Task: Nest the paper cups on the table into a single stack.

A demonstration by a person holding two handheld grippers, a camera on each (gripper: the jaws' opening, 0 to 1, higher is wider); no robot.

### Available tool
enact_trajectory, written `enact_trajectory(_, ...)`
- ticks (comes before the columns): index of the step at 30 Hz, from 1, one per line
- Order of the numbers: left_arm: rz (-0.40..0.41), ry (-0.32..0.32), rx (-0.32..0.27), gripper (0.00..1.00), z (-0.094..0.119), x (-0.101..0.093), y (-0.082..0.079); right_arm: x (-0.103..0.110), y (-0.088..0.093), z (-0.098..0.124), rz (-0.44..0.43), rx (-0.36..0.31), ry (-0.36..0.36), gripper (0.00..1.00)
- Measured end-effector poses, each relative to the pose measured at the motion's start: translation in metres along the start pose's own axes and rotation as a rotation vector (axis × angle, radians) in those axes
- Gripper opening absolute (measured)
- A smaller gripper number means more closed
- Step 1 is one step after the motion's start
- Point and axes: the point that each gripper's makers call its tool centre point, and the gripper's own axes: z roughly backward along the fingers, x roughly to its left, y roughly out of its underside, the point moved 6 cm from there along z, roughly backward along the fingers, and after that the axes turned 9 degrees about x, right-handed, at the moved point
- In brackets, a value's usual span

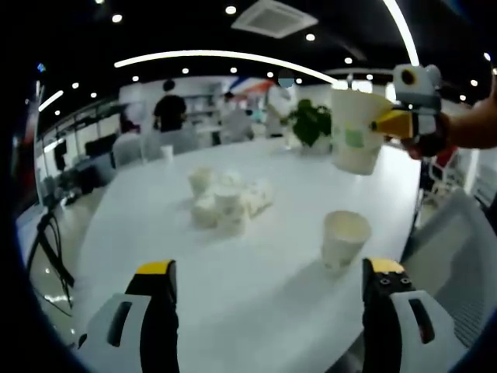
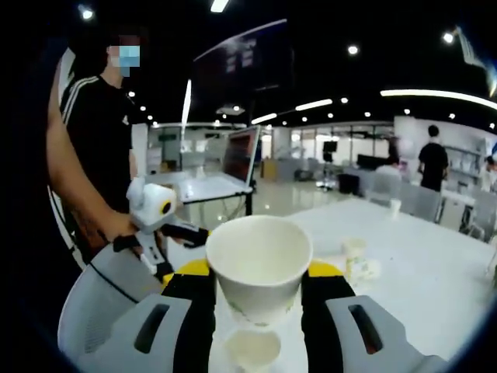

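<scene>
Paper cup [image 2: 259, 268] pinched between the right gripper's [image 2: 259, 289] two jaws, upright, mouth open toward the camera, empty inside. Same held cup seen from the left gripper view [image 1: 357, 129], up in the air at the far right, above the white table [image 1: 264, 311], with the right gripper [image 1: 386, 123] clamped on its side and a hand [image 1: 477, 124] behind it.

Second cup [image 1: 343, 240] standing upright on the table, near right, just beyond the left gripper's right jaw. In the right gripper view, likely that same cup [image 2: 252, 348] directly below the held one, mouth up, not touching it.

Further out, a loose cluster of cups [image 1: 227, 200] around the middle of the table, some upright, some tipped, bunched too close and too blurry to count. In the right gripper view, a blurry cup or two [image 2: 357, 259] on the tabletop just right of the jaws.

Left gripper [image 1: 268, 272] low over the near edge of the table, jaws spread wide with nothing between them. Also visible in the right gripper view [image 2: 167, 225] at the left, gripped by a person in a black shirt [image 2: 93, 132].

Potted plant [image 1: 311, 124] at the far end of the table. One more small cup [image 1: 166, 151] standing alone far left. People [image 1: 169, 109] standing in the background, office room with ceiling lights. Laptop-like screen [image 2: 241, 155] on a desk in the distance, left of centre.
</scene>
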Motion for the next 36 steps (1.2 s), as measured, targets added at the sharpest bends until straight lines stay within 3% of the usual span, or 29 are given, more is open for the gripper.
enact_trajectory(19, -0.003, 0.002, 0.005, 0.97, 0.0, -0.001, 0.0, 0.005, 0.01, 0.003, -0.025, -0.015, -0.004, 0.4)
enact_trajectory(36, -0.002, 0.007, 0.008, 0.97, 0.0, -0.001, 0.001, 0.0, 0.05, -0.011, -0.063, 0.001, 0.012, 0.39)
